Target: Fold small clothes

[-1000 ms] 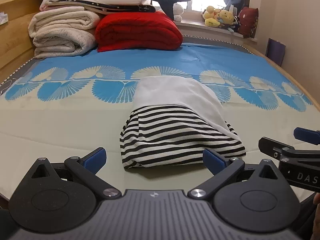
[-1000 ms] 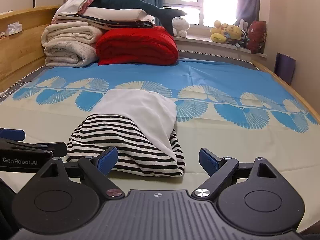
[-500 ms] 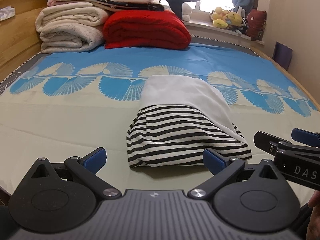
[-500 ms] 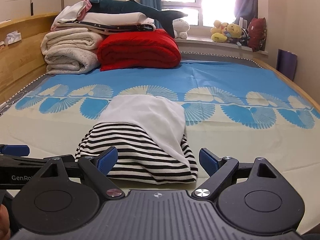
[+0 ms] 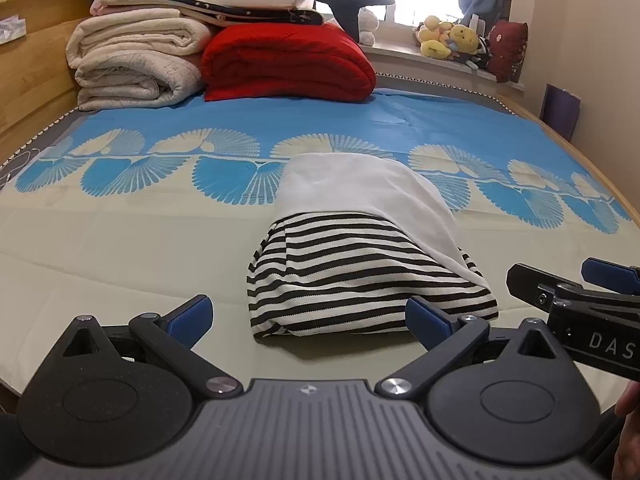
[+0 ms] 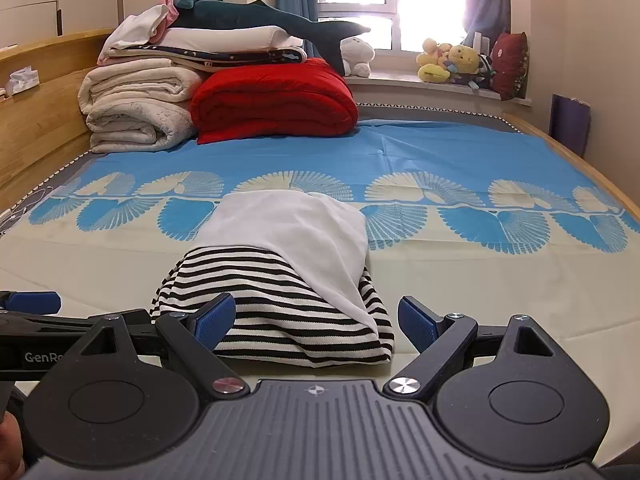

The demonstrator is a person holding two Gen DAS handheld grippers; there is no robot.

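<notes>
Striped black-and-white garment (image 5: 360, 280) lies folded into a compact bundle on the bed (image 5: 100, 248), centre of the left wrist frame, with a white garment (image 5: 372, 192) draped over its far end and down its right side. Both pieces touch; whether they are one item or two I cannot tell.

Step in hand, as I judge it: the bundle looks close to finished, and both tools are lined up at its near edge, either for a last fold or to carry it off.

Left hand-held gripper (image 5: 308, 314): spread wide, blue pads empty, near edge of the bundle between them but not touching either pad, as far as the frame shows.

Right hand-held gripper (image 6: 316, 316): also spread wide, holding nothing; in its own view the left pad overlaps the striped cloth at lower centre, contact uncertain.

Next move likely calls for both tools to slip under or pinch the near corners together, evenly, so the loose white layer does not slide off.

Upper left: stacked quilts (image 5: 136, 60); red duvet (image 5: 288, 64) beside them, well apart from the work.
</notes>
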